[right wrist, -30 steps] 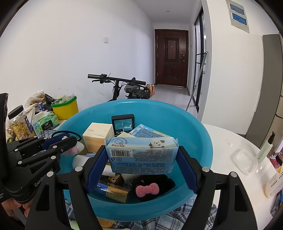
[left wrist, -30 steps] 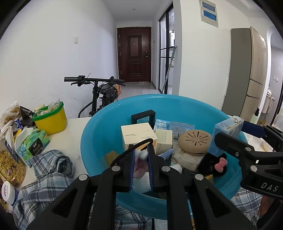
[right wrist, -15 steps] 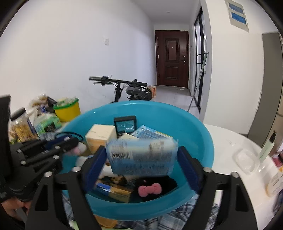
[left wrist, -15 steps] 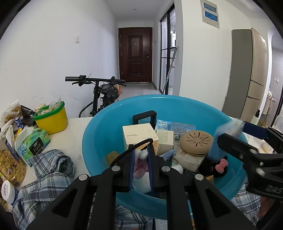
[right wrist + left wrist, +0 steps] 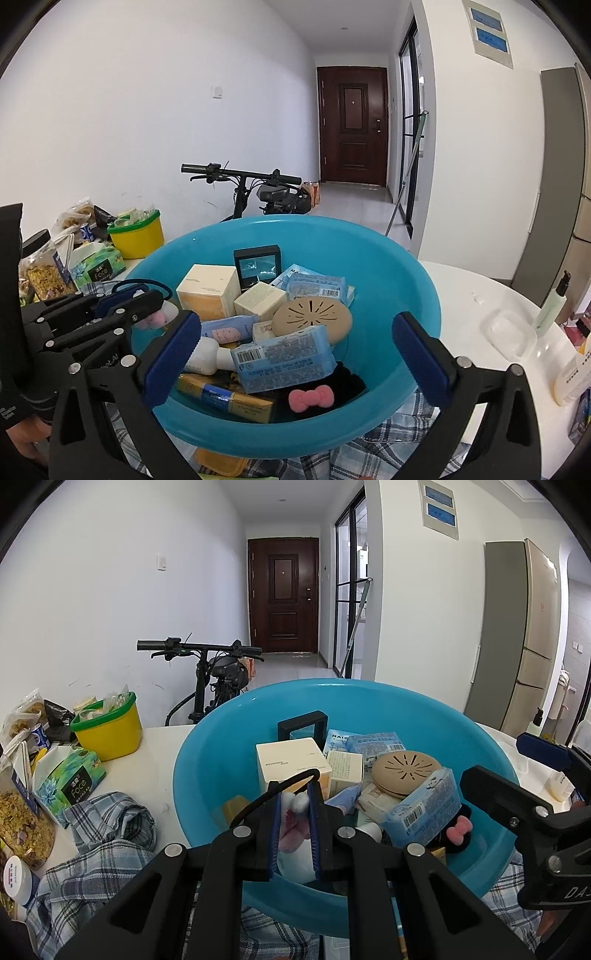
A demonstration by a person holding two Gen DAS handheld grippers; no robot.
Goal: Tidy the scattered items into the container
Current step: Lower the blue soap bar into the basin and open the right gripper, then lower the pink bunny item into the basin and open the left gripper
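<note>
tissue pack [image 5: 286, 356] lies in basin [image 5: 399, 266] between wide-open right gripper [image 5: 295, 347]

A glossy blue plastic basin [image 5: 417, 295] holds matt cardboard boxes [image 5: 207, 291], a tan matt plastic vented disc [image 5: 312, 317] and a shiny film-wrapped tissue pack [image 5: 284, 356]. A soft pink fabric bow [image 5: 311, 398] lies on black cloth at the near side. Checked woven cloth [image 5: 107, 834] sits crumpled on the smooth white tabletop [image 5: 476, 291]. A yellow plastic tub [image 5: 110, 731] stands far left.
</note>
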